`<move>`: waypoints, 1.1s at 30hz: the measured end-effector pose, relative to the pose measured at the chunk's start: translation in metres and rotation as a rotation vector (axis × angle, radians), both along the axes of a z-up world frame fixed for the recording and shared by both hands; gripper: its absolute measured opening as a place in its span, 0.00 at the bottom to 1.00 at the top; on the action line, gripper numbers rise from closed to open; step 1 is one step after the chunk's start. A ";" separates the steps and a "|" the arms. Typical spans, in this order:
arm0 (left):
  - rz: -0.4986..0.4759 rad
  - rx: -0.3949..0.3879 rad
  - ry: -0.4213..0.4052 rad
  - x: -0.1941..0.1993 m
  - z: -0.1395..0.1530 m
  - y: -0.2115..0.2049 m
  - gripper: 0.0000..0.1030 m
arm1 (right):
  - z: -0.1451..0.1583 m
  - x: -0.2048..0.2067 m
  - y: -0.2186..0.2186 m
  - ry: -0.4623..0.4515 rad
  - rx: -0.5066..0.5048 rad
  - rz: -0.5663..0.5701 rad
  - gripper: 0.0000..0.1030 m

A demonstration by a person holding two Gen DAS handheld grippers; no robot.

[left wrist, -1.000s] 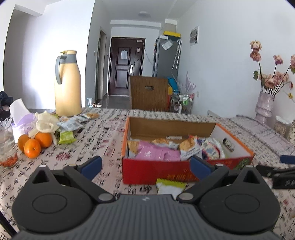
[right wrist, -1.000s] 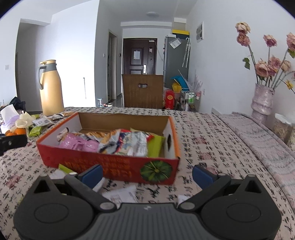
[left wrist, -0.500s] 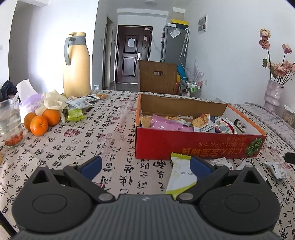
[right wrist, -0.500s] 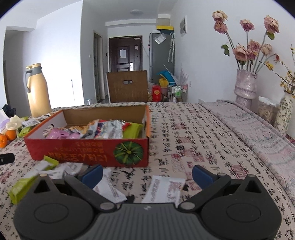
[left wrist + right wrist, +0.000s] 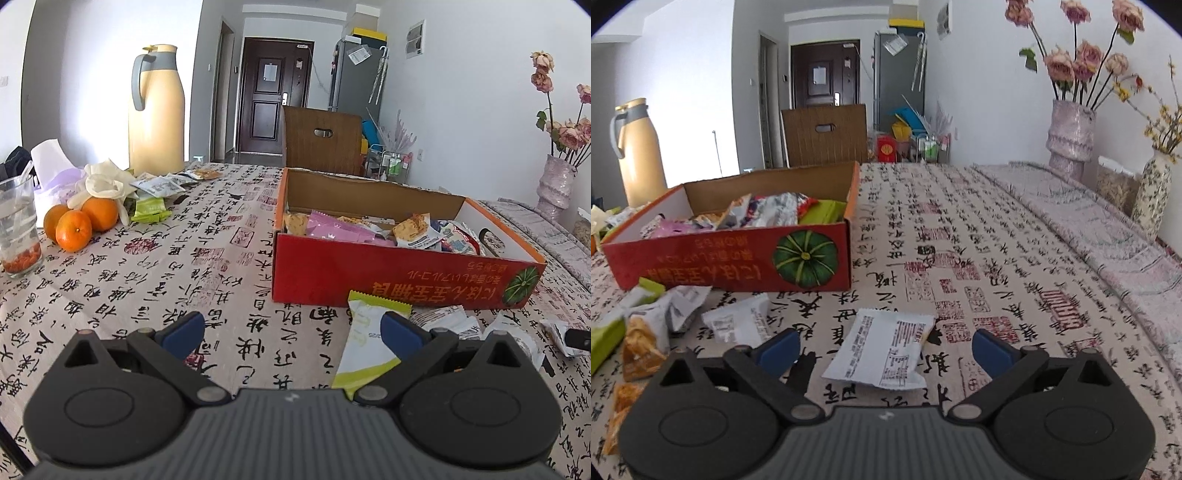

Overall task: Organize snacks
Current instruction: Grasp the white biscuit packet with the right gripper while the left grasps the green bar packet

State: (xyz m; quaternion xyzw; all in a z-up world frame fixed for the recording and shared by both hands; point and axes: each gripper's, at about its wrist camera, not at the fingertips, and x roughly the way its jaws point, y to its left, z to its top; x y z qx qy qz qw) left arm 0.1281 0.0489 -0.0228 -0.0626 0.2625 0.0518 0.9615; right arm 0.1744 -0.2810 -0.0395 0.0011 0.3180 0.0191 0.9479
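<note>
Green-and-white snack packet lies on the counter by my left gripper, which gapes empty; my right gripper, wide but just narrowing, straddles a white packet untouched.

Patterned tablecloth bears red box, loose packets, oranges.

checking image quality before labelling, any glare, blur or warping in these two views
Left wrist view: strong backlight behind the thermos washes out the wall; the door and walls bow from fisheye; dark corners; the red box and tablecloth print are sharp. Right wrist view: even light, vase of flowers leans with the warp, the white packet between the open claw tips is crisp.
</note>
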 end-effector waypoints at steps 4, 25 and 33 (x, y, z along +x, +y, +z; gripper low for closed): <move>0.007 -0.004 0.007 0.002 -0.002 0.001 1.00 | -0.011 0.016 -0.002 0.052 0.007 -0.032 0.78; 0.022 -0.015 0.032 0.004 -0.004 0.004 1.00 | -0.012 0.010 0.011 0.022 0.015 -0.014 0.39; -0.031 -0.028 0.063 0.002 0.006 -0.001 1.00 | 0.004 -0.008 0.013 -0.056 0.037 -0.001 0.39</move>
